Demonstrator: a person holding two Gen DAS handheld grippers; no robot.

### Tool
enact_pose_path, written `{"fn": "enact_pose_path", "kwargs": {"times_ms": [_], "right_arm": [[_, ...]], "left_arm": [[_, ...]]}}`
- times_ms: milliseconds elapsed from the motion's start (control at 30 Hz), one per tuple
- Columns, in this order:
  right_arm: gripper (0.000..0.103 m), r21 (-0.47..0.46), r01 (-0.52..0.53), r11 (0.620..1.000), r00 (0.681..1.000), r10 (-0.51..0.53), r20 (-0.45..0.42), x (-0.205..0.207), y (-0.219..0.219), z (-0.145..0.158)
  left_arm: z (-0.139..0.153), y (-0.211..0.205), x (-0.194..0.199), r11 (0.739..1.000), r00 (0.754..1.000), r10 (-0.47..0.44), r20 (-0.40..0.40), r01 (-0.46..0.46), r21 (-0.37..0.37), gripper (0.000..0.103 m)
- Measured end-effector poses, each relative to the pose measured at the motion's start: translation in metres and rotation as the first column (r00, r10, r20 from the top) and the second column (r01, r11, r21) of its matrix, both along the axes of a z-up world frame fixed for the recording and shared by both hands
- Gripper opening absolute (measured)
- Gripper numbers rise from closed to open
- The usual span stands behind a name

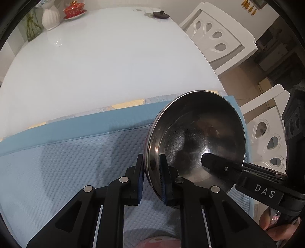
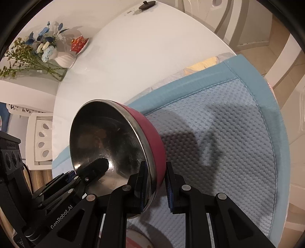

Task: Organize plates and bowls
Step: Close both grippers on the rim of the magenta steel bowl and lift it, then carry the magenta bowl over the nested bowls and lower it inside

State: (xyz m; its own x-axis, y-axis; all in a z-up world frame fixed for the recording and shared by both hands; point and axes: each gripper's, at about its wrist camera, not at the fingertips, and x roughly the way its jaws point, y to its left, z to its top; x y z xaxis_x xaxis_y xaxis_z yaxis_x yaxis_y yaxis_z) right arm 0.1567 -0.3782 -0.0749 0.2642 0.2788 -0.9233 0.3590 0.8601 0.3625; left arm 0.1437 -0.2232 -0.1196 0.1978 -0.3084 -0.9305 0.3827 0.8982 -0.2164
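Left wrist view: the left gripper (image 1: 151, 171) is nearest, pointing steeply down, its two black fingers with blue pads pressed on the rim of the bowl (image 1: 196, 141), one pad outside and one inside.
Bowl: steel inside, dark red outside (image 2: 152, 141); it is tilted, with its opening turned toward the cameras, over the right part of the mat; I cannot tell whether its bottom edge touches the mat.
Right gripper: in the left wrist view one black finger of it (image 1: 211, 161) lies inside the bowl, coming in from the right side.
Right wrist view: the right gripper (image 2: 157, 181) pinches the opposite side of the same rim, one pad inside on the steel, one outside against the red wall.
Hand: a part of the person's hand (image 1: 276, 227) shows at the bottom right corner of the left wrist view, behind the right tool.
Pink object: something pink and round (image 1: 158, 243) is at the bottom edge, under the grippers; too little of it shows to name it.
Mat: a light blue textured mat (image 1: 66, 167) with a smooth blue border lies on the near part of the table.
Table: white and glossy (image 1: 104, 63), bare in the middle.
Far edge of table: a white vase (image 1: 50, 19), a red lidded cup on a saucer (image 1: 74, 9), a dark small lid (image 1: 161, 14).
Flowers: blue and white flowers (image 2: 45, 45) stand in the vase.
Chairs: white chairs (image 1: 219, 36) stand beside the table on the right.
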Motion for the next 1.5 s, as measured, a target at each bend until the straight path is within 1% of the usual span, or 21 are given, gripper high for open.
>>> {"fn": "enact_pose_path", "kwargs": {"times_ms": [200, 567, 967, 1500], "right_arm": [[0.017, 0.011, -0.014, 1.000, 1.000, 0.014, 0.017, -0.004, 0.008, 0.015], [0.017, 0.028, -0.058, 0.998, 0.998, 0.057, 0.038, -0.014, 0.033, 0.038], [0.017, 0.021, -0.099, 0.995, 0.993, 0.097, 0.068, -0.048, 0.053, 0.067], [0.017, 0.012, -0.125, 0.992, 0.990, 0.124, 0.067, -0.088, 0.081, 0.082]], "left_arm": [[0.015, 0.007, -0.008, 1.000, 0.999, 0.019, 0.031, -0.020, 0.011, 0.012], [0.034, 0.025, -0.027, 0.997, 0.996, 0.071, 0.058, -0.071, 0.008, 0.012], [0.054, 0.044, -0.060, 0.995, 0.991, 0.102, 0.090, -0.101, -0.011, 0.012], [0.065, 0.062, -0.104, 0.993, 0.988, 0.115, 0.106, -0.113, -0.023, 0.012]]}}
